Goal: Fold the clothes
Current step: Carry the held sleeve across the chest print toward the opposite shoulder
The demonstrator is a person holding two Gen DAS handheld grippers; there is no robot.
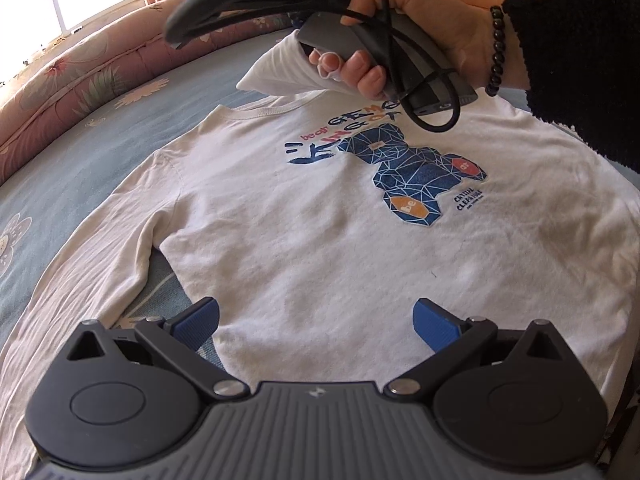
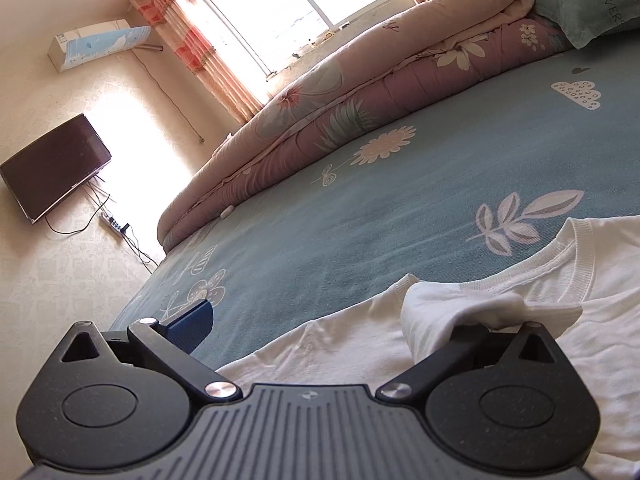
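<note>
While a sleeve cuff [image 2: 460,308] drapes its finger, right hand-held gripper [image 2: 352,320] spread above the shirt [image 1: 300,220]; left hand-held gripper [image 1: 316,320] likewise released.

**Shirt flat on bed, quilt behind**

Shirt [image 1: 320,220] lies flat on bed sheet [image 1: 224,76], collar at 12 o'clock. Rolled quilt [image 1: 80,76] behind it, 10–11 o'clock. L gripper [image 1: 316,320] over hem at 6; hand [image 1: 404,28] over collar at 1.

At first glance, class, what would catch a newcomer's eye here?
A white long-sleeved shirt with a blue geometric bear print lies flat on the blue flowered bedsheet. Beyond its collar a hand grips the right gripper, white fabric draped over one finger.
</note>
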